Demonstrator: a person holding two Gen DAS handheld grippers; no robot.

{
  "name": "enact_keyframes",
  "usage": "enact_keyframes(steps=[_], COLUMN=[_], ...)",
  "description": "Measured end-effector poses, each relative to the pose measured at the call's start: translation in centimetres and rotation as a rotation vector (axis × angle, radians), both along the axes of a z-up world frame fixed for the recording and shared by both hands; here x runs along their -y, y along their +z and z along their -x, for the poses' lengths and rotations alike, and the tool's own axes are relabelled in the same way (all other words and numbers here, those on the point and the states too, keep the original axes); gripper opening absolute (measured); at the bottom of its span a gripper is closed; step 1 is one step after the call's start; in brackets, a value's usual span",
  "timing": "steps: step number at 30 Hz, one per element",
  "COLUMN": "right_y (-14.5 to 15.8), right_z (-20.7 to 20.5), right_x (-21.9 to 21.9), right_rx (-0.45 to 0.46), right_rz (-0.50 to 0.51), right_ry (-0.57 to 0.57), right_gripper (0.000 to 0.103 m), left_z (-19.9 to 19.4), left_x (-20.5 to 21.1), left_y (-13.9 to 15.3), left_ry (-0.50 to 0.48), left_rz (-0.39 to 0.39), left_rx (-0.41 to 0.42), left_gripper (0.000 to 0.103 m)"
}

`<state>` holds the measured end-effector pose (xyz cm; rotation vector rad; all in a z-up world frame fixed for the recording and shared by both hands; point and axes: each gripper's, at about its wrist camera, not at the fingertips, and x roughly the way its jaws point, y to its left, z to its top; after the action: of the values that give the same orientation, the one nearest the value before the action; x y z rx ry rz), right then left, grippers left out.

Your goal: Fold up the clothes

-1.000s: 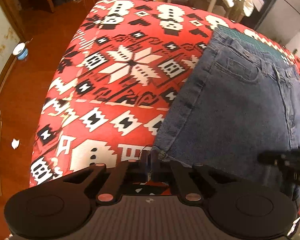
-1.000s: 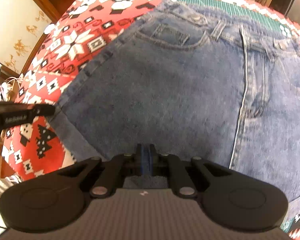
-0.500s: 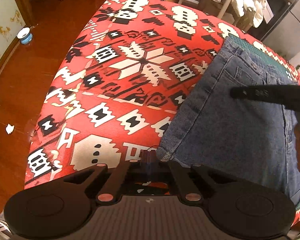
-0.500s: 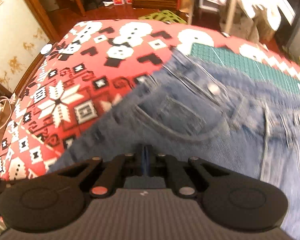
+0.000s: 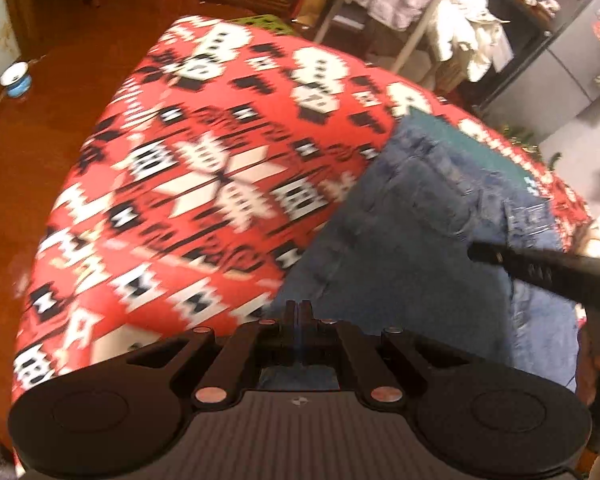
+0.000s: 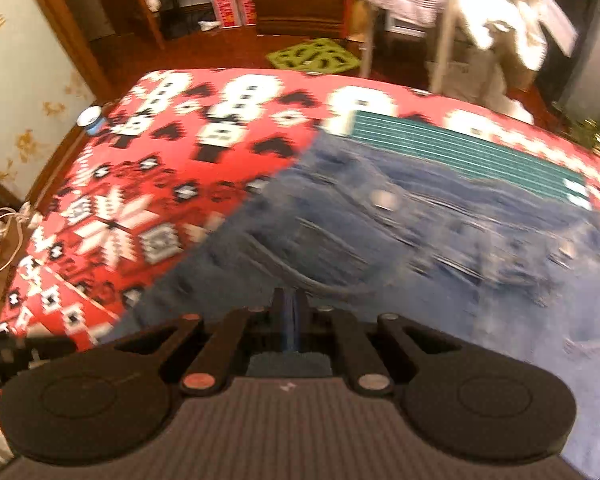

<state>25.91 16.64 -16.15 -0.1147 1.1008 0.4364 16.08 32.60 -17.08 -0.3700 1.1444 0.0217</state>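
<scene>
Left gripper (image 5: 299, 312) — matte black, round side discs, copper-coloured rivets, ribbed grey base; right gripper (image 6: 289, 302) alike.

Motion blur smears the jeans (image 6: 380, 248) and the patterned red cloth (image 5: 188, 184). The right gripper (image 6: 289, 322) body hides the denim's near edge; the garment's right side runs off frame.

Both cameras ride close above the jeans (image 5: 412, 248), tilted steeply down across the red patterned cloth (image 5: 188, 168). The left view sits at the jeans' left hem corner; the right view sits over their middle (image 6: 380, 248). Both share the jeans, cloth and green mat (image 6: 460, 152).
</scene>
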Motion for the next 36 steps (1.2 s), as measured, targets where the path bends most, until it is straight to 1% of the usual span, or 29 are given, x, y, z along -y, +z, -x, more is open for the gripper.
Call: enact_keyframes(steps=[5,10,15,19,21,24,28,29,31,35,36], right_y=[-0.5,0.0,0.6,1.0,1.0,0.7,0.5,0.4,0.3,-0.6,-0.9], right_z=[-1.0,-2.3,-2.8,-3.3,-3.9,-5.0,-6.9,-7.4,-8.5,-10.5,-11.0], right_x=[4.4,6.4,7.8,10.5,12.4,15.1,18.2,18.6,18.3,15.7,14.9], right_rx=[-0.013,0.003,0.009,0.012,0.016,0.021,0.039,0.044,0.058,0.067,0.066], right_rz=[0.032,-0.007,-0.025,-0.014,0.000,0.020,0.030,0.027,0.019,0.001,-0.001], right_ry=[-0.058,-0.100,-0.126,-0.188,-0.233,-0.291,-0.353,-0.353,-0.318,-0.223,-0.205], right_gripper=[0.006,0.006,0.006,0.006,0.007,0.007,0.007,0.008,0.008,0.007,0.003], left_z=[-3.6,-8.8,-13.3,-15.4,-16.1,-17.2,-18.8,-19.3,-20.0,-21.5,-21.8], left_x=[2.4,4.5,5.9,6.7,7.0,7.4,9.3,9.9,11.3,13.7,14.2], left_y=[-0.6,-1.5,-2.8,-3.4,-3.2,-2.8,-2.4,-2.3,-2.3,-2.4,-2.5], left_ry=[-0.069,-0.124,-0.173,-0.209,-0.220,-0.221,-0.261,-0.271,-0.300,-0.325,-0.326], left_rz=[0.017,0.019,-0.007,-0.033,-0.046,-0.038,-0.023,-0.018,-0.021,-0.024,-0.020], left_rx=[0.023,0.054,0.041,0.032,0.044,0.048,0.062,0.064,0.073,0.075,0.075], left_gripper=[0.001,0.001,0.000,0.000,0.000,0.000,0.000,0.000,0.000,0.000,0.000])
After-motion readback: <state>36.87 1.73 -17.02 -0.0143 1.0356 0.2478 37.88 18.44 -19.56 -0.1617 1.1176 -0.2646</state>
